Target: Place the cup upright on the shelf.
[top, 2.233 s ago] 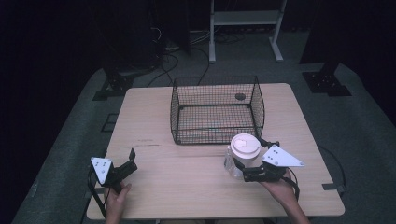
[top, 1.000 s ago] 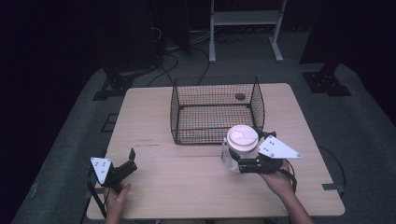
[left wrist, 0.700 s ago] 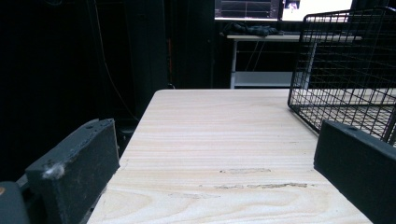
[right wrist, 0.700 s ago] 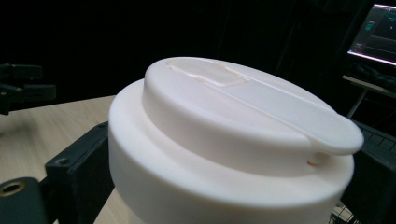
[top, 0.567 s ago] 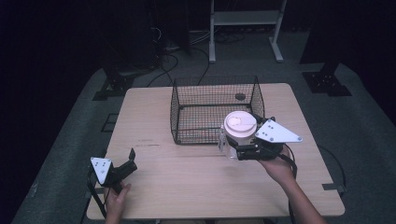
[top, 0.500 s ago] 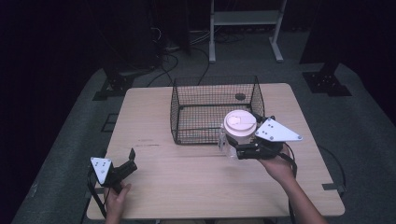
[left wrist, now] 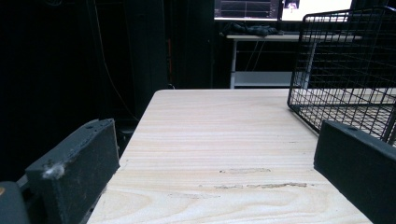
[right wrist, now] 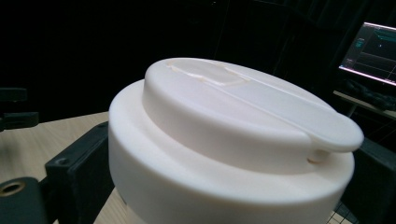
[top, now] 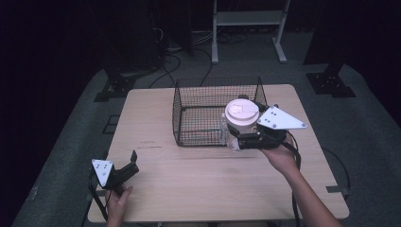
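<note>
The basket (top: 217,111) sits on the far middle of the table (top: 208,179), and there is something small inside it near its far right corner, too small to make out. My right gripper (top: 235,140) is up at the basket's near right corner, with the cup (top: 241,120) between its jaws and raised above the rim there. My left gripper (top: 131,163) rests low at the table's near left corner, well apart from the basket, which lies ahead and to the right of it (left wrist: 348,70).
</note>
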Available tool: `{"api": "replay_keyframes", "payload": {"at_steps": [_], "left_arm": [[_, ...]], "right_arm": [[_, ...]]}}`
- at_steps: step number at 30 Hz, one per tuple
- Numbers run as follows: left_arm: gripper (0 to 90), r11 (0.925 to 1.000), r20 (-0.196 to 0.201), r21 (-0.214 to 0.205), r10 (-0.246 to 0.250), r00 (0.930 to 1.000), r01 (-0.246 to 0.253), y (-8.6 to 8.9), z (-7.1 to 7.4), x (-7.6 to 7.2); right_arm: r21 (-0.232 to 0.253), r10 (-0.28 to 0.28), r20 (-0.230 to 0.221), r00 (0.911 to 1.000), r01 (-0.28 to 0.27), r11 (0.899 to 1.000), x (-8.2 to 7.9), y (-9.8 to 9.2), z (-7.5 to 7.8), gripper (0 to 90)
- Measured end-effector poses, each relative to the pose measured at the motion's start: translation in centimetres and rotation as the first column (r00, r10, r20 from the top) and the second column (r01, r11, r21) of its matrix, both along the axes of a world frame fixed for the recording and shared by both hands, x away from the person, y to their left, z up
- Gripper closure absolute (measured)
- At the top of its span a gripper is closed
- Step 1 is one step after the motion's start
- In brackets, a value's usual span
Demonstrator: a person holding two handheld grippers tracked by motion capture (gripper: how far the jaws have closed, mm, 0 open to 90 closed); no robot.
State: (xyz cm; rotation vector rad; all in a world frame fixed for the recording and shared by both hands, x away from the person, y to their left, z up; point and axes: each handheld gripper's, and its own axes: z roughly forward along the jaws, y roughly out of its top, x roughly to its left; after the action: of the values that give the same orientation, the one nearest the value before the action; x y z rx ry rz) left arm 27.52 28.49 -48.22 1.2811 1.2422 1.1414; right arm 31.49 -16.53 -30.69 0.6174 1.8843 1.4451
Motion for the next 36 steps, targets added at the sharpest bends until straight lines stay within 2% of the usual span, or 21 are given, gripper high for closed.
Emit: {"api": "replay_keyframes", "payload": {"at_steps": [22,36], "left_arm": [[0.0,1.0000,0.000,-0.002,-0.003,1.0000,0.003,0.0,0.0,0.0],[0.0,1.0000,0.001,-0.006,-0.004,1.0000,0.004,0.1,0.0,0.0]], "right_arm": [[-0.011,-0.015,0.030,0.9994,0.016,1.000,3.0,1.6,2.5,4.3],[-0.018,-0.035,0.031,0.9989,0.035,0.999,6.2,3.2,3.3,4.3]]}}
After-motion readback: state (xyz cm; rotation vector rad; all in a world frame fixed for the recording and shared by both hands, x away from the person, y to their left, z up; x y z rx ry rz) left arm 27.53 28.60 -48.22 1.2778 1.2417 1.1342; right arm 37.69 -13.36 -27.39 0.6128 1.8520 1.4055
